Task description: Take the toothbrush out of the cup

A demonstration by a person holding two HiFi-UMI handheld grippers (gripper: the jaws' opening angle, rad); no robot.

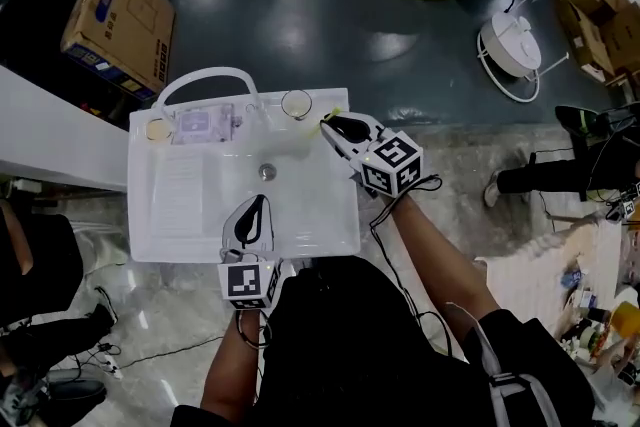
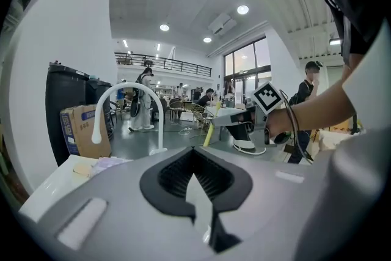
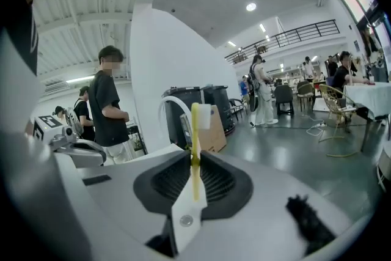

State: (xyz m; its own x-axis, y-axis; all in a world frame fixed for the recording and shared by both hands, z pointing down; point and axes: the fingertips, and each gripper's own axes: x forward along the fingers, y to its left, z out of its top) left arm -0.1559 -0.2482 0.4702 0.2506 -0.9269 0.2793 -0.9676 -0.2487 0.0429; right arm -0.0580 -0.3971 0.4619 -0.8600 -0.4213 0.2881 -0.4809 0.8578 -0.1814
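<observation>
A yellow toothbrush (image 3: 195, 139) with a white bristle head stands upright between the jaws of my right gripper (image 3: 194, 177), which is shut on it. In the head view that right gripper (image 1: 329, 126) hangs over the back right corner of the white sink (image 1: 180, 215), just right of a clear cup (image 1: 296, 103); the toothbrush (image 1: 331, 116) is outside the cup. My left gripper (image 1: 257, 205) is over the sink's front part, jaws together with nothing between them. The left gripper view also shows the toothbrush (image 2: 208, 133).
A white arched faucet (image 1: 205, 78) and a pale packet (image 1: 205, 125) are at the sink's back edge, a drain (image 1: 266, 172) in its middle. A cardboard box (image 1: 118, 20) lies on the floor far left, a white round appliance (image 1: 510, 45) far right.
</observation>
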